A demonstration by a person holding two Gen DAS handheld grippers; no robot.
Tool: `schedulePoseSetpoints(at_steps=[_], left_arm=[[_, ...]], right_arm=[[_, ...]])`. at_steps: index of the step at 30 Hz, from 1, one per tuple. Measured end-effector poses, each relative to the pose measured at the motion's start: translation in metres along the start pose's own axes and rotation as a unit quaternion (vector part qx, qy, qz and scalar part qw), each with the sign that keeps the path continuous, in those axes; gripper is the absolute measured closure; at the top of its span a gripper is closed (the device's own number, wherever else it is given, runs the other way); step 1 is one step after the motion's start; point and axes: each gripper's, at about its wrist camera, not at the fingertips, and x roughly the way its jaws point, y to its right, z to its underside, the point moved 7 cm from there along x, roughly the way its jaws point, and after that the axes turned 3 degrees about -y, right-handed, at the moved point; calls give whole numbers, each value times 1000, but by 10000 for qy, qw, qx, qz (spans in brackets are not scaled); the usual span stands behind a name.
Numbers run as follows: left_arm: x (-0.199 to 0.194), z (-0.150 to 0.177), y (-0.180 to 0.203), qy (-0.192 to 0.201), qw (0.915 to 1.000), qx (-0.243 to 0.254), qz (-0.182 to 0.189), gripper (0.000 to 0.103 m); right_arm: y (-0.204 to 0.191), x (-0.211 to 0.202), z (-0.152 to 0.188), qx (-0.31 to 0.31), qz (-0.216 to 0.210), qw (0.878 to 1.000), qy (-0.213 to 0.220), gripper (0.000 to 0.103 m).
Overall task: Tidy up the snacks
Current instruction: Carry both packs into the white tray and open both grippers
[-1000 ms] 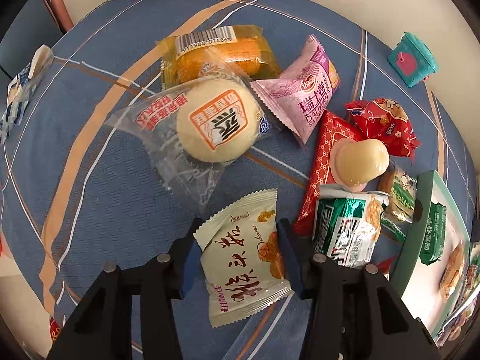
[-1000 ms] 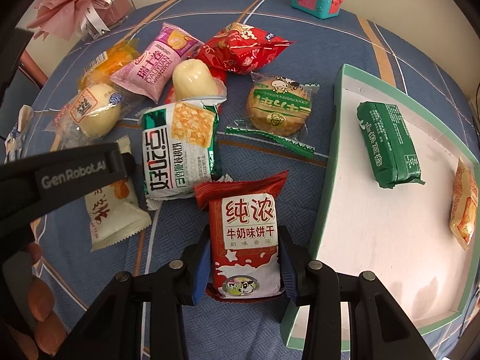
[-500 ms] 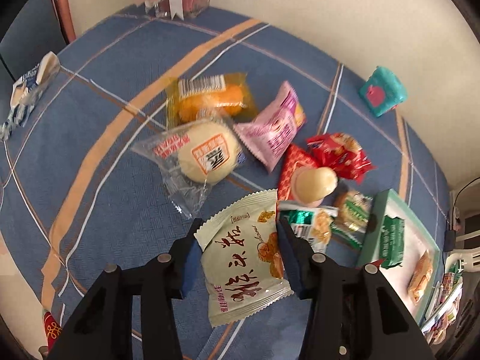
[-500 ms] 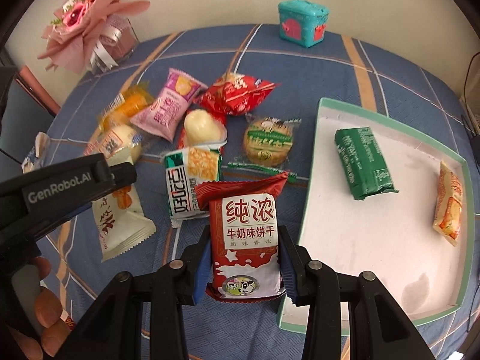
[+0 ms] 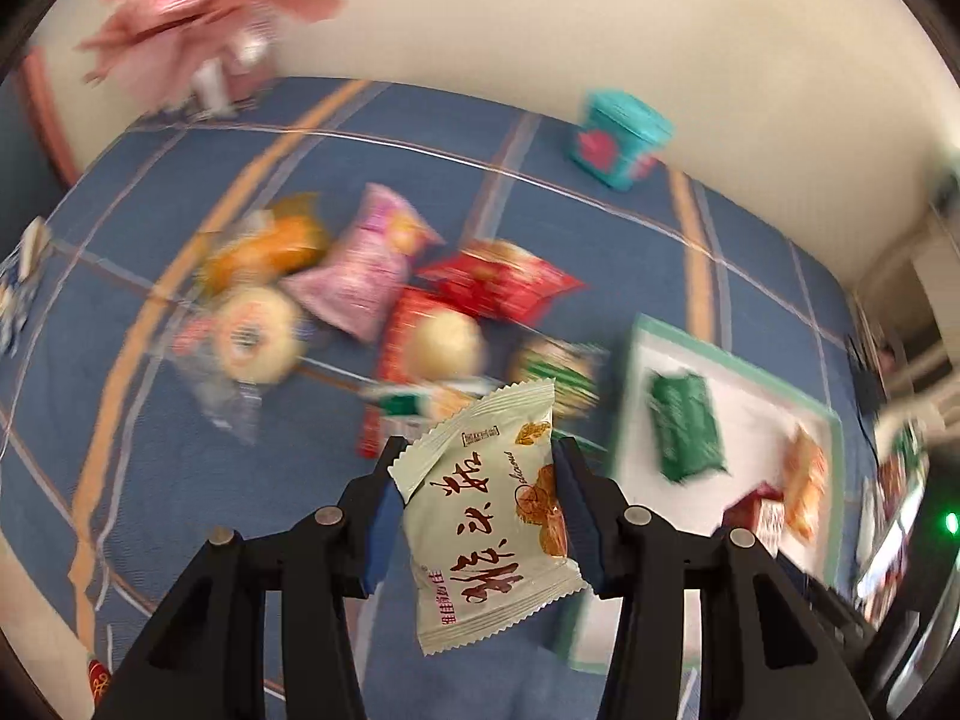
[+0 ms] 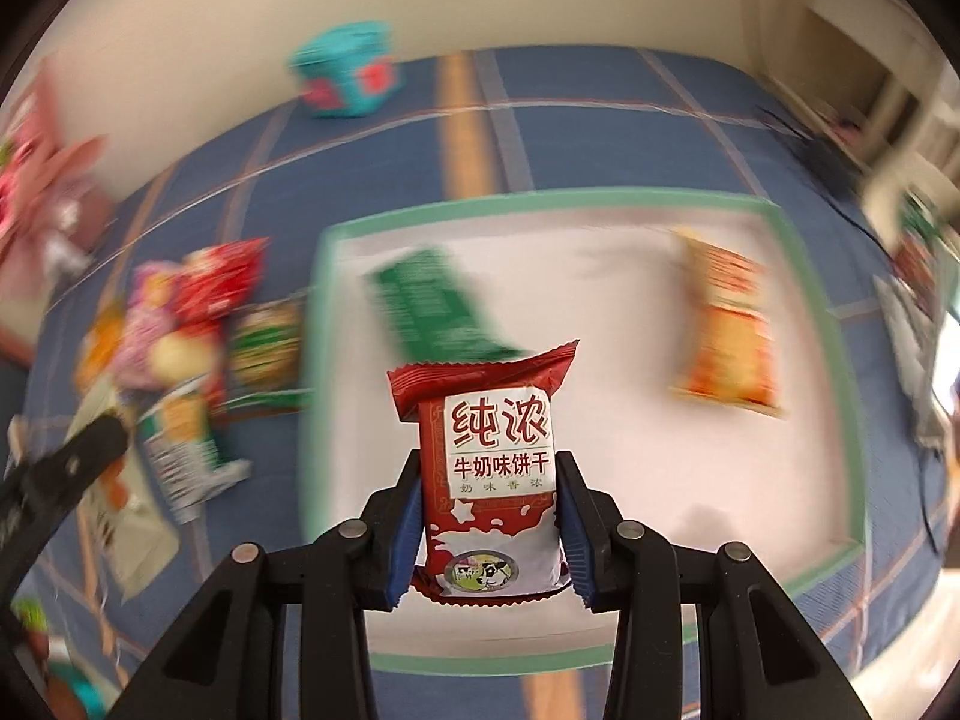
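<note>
Covering the whole surface was a blue cloth (image 5: 540, 192) crossed by orange and pale stripes, running back to a plain cream wall (image 5: 600, 30). A pink bouquet (image 5: 198, 42) stood at the far left edge and a teal box (image 5: 621, 138) sat near the wall. The left gripper (image 5: 480, 480) pinched a cream packet (image 5: 486, 516) between its blue pads, lifted clear of the cloth, with the loose snack pile (image 5: 372, 300) blurred beyond it. The right gripper (image 6: 489, 504) pinched a red biscuit packet (image 6: 489, 468) upright over a green-rimmed tray (image 6: 336, 240), which lay on the cloth and held a green packet (image 6: 438, 306) and an orange packet (image 6: 729, 330), well apart. Pale furniture, perhaps shelving (image 6: 888, 90), showed smeared at the right side of the room.
</note>
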Motion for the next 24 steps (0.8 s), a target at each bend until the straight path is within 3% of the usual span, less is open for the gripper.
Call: schedulePoseSetpoints(at_steps=[8,14,24], left_arm=[[9,33,81,-191,9927,1178,149,53],[19,53,113,-369,9851,1662,232,53],[41,64,124,-601,9809,1830,268,53]], right_arm=[[69,1,-1,682,221,9974,-118,60],[71,-4,15,909,380,9951,-116,60],[49,12,15,867,384,9950,-299,60]])
